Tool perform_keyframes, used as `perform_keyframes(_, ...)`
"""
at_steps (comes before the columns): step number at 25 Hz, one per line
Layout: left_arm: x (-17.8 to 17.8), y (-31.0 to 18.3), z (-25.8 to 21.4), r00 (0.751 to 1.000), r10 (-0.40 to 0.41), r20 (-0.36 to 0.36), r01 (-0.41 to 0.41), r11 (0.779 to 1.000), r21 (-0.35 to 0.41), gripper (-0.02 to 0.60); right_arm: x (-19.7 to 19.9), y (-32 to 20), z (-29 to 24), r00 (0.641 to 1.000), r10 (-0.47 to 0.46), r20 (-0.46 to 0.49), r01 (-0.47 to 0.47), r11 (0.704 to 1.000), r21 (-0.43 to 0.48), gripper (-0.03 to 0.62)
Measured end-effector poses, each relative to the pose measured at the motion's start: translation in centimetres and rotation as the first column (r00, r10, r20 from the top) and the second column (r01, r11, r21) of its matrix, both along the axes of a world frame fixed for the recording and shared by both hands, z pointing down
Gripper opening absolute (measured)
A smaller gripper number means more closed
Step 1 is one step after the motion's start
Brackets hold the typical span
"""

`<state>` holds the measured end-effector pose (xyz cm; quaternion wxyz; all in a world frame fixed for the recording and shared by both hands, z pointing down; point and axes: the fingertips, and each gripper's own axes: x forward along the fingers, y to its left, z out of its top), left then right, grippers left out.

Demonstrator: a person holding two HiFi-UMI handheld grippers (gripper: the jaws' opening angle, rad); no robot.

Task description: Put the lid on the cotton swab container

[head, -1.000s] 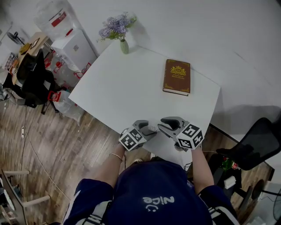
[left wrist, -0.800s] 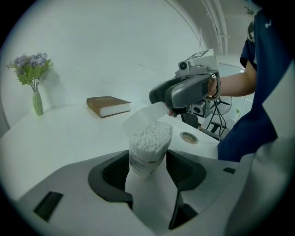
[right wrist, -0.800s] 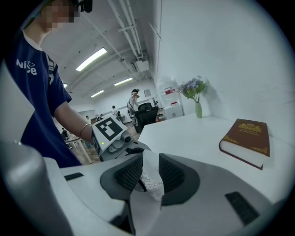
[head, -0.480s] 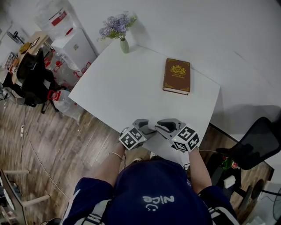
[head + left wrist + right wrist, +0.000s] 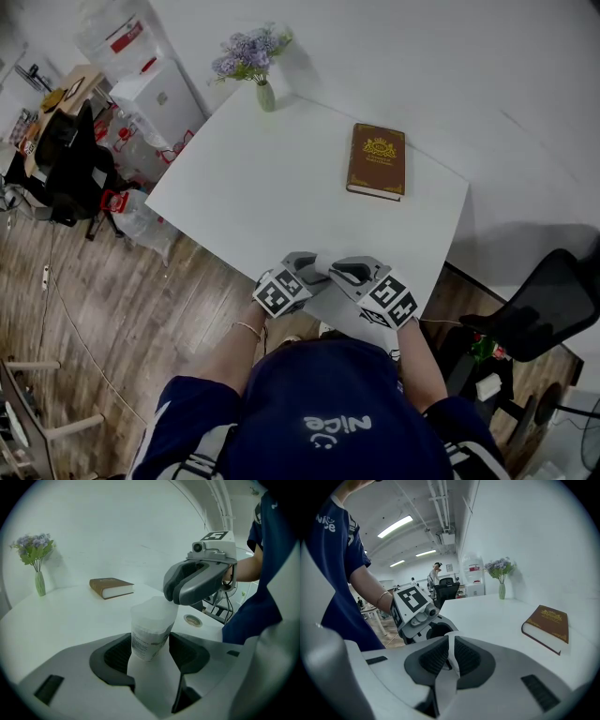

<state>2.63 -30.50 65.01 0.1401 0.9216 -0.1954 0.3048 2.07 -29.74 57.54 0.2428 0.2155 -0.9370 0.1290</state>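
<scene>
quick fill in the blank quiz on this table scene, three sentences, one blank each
1. The cotton swab container sits between the left gripper's ____.
2. The brown book lies flat on the white ____.
3. The small green vase holds ____ flowers.

Missing words: jaws; table; purple

I find the table [image 5: 281, 187] bare across its middle and left side: free passage there. Obstacles: a book [image 5: 378, 161] lying flat toward the far right edge; a flower vase [image 5: 265, 97] upright at the far corner. At the near edge the container [image 5: 150, 632] is hemmed in, the right gripper [image 5: 172, 593] just above it, jaws closing on the lid [image 5: 154, 607].
</scene>
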Motion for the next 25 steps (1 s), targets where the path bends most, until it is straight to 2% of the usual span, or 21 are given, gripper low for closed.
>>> perform_keyframes(10, -0.13, 0.04, 0.05, 1.0, -0.03, -0.001, 0.03, 1.0, -0.008, 0.272, -0.37, 0.51, 0.53, 0.996, 0.04, -0.077, -0.038, 0.999, 0.037, 0.066)
perform_keyframes(14, -0.16, 0.13, 0.01, 0.999, -0.037, -0.004, 0.037, 0.999, -0.014, 0.272, -0.62, 0.73, 0.47, 0.993, 0.03, -0.118, -0.022, 0.997, 0.07, 0.066)
perform_keyframes(19, -0.11, 0.06, 0.13, 0.999, -0.048, -0.011, 0.048, 0.999, -0.015, 0.272, -0.51, 0.56, 0.49, 0.992, 0.042, -0.118, -0.035, 0.997, 0.062, 0.066)
perform_keyframes(23, -0.16, -0.02, 0.1, 0.999, -0.046, -0.008, 0.046, 0.999, -0.014, 0.272, -0.8, 0.67, 0.57, 0.981, 0.009, -0.193, 0.013, 0.993, 0.115, 0.066)
perform_keyframes(25, -0.15, 0.04, 0.07, 0.999, -0.048, -0.011, 0.048, 0.999, -0.016, 0.272, -0.79, 0.7, 0.59, 0.978, 0.016, -0.21, 0.008, 0.993, 0.114, 0.066)
